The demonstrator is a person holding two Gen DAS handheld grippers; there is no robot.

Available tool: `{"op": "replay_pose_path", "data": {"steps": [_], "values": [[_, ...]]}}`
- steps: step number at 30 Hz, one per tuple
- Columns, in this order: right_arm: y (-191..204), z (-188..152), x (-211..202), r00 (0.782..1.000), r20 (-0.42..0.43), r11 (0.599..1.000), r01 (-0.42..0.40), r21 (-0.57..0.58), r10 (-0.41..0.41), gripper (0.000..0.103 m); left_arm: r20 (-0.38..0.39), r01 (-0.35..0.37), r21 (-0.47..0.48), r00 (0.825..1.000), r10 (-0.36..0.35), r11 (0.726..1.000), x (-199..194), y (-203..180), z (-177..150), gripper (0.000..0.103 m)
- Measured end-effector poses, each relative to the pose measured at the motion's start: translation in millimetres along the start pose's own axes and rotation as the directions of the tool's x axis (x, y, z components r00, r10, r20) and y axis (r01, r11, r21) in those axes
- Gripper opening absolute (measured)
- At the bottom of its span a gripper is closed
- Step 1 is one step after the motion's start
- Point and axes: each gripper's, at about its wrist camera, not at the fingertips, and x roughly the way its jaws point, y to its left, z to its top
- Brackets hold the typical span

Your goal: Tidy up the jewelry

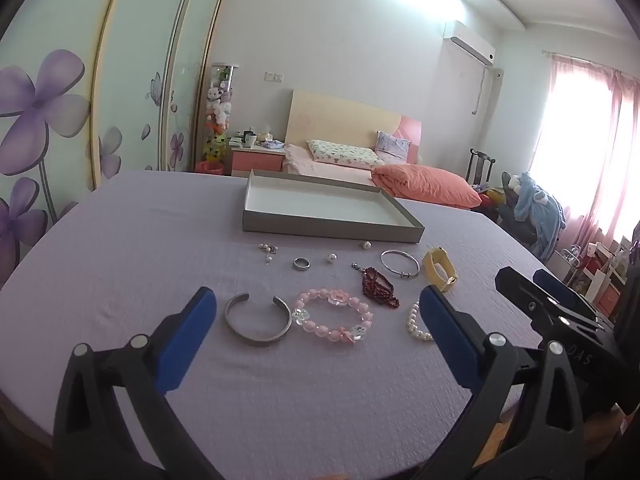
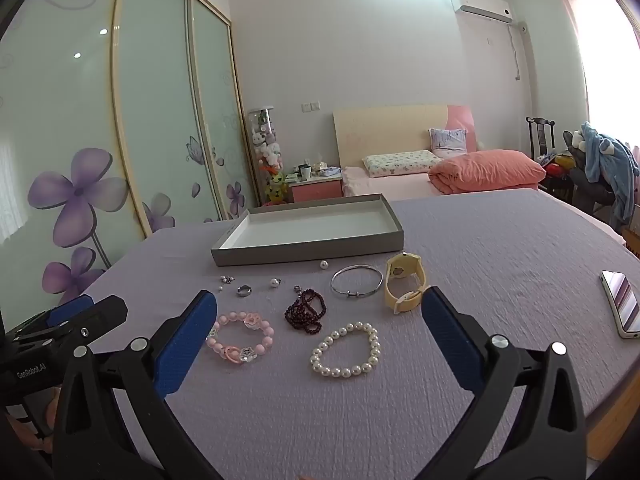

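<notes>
Jewelry lies spread on a lilac tablecloth (image 1: 120,248) before a shallow grey tray (image 1: 328,230) with a white inside. My left gripper (image 1: 318,304) is open above a grey cuff bangle (image 1: 258,320) and a pink bead bracelet (image 1: 332,316). My right gripper (image 2: 320,304) is open above a white pearl bracelet (image 2: 346,350), with the pink bead bracelet (image 2: 240,340) by its left finger. Farther back lie dark red beads (image 2: 306,312), a thin silver bangle (image 2: 356,280), a yellow watch (image 2: 404,282), a ring (image 2: 243,290) and loose pearl pieces (image 2: 274,282). Nothing is held.
A phone (image 2: 622,306) lies at the table's right edge. The grey tray (image 2: 308,246) stands at the back of the table. Beyond it are a bed with pink bedding (image 2: 484,174), a wardrobe with flower-print doors (image 2: 80,192) and a chair draped with clothes (image 2: 604,160).
</notes>
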Motion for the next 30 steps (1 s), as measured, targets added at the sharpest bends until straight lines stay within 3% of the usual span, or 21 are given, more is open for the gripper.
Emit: {"op": "replay_pose_path", "data": {"steps": [30], "values": [[-0.7, 0.1, 0.5, 1.000, -0.001, 1.000, 0.000, 0.003, 0.000, 0.102, 0.000, -0.003, 0.006, 1.000, 0.003, 1.000, -0.3, -0.7, 0.2, 0.101]]}}
